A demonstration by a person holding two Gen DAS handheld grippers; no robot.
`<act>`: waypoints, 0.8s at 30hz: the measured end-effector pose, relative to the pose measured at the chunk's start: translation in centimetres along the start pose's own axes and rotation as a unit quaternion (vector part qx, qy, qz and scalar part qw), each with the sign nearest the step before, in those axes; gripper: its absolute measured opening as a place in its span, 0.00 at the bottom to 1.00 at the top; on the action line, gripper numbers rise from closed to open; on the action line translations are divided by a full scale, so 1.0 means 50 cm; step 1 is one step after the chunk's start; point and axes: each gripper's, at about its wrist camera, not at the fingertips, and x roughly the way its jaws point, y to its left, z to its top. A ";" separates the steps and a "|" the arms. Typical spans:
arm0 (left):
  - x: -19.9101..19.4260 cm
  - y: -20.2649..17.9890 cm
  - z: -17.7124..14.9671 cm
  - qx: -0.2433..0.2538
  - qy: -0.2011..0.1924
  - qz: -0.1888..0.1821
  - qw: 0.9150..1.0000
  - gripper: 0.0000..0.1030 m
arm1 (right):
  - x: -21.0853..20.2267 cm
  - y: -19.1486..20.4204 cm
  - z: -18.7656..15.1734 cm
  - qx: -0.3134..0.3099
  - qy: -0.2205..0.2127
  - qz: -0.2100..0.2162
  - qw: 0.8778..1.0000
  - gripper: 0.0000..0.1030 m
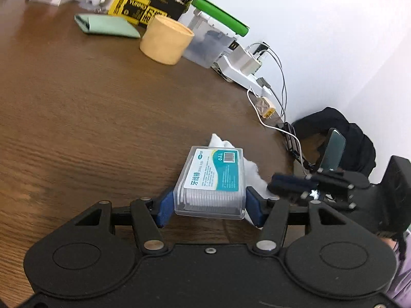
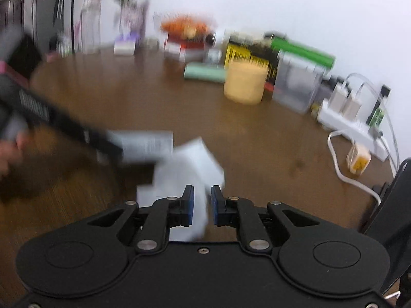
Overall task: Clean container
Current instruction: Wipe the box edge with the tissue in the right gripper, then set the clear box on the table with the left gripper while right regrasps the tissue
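Container (image 1: 210, 182): clear floss-pick box, held above the table (image 1: 90, 107)
Left gripper (image 1: 209, 206): pads clamped on the box's sides
Right gripper (image 2: 202, 205): pinching a white tissue (image 2: 190, 169) beside the box

right wrist view motion-blurred, white tissue (image 2: 190, 164) edges smeared, back-wall clutter (image 2: 179, 33) unreadable

Brown wooden table (image 1: 77, 107), tan cylinder (image 1: 165, 39), green pouch (image 1: 108, 25), power strip (image 1: 241, 73)
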 end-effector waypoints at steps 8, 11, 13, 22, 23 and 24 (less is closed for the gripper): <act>-0.038 0.001 0.003 0.053 0.000 -0.021 0.998 0.55 | -0.055 0.123 0.016 -0.212 -0.081 -0.039 0.973 0.60; -0.046 -0.008 0.007 0.076 -0.001 -0.032 0.997 0.55 | -0.037 0.184 0.003 -0.358 -0.078 -0.037 0.930 0.58; -0.043 -0.011 0.006 0.084 0.002 -0.034 0.996 0.55 | -0.011 0.203 -0.003 -0.400 -0.057 -0.025 0.914 0.57; -0.057 0.001 0.003 0.099 -0.003 -0.038 0.994 0.55 | 0.045 0.204 0.024 -0.404 -0.030 0.009 0.914 0.29; -0.063 0.002 0.004 0.102 -0.010 -0.039 0.994 0.57 | 0.050 0.204 0.024 -0.398 -0.028 0.014 0.917 0.27; -0.069 0.003 0.004 0.103 -0.021 -0.040 0.994 0.58 | 0.048 0.203 0.028 -0.388 -0.025 0.023 0.921 0.27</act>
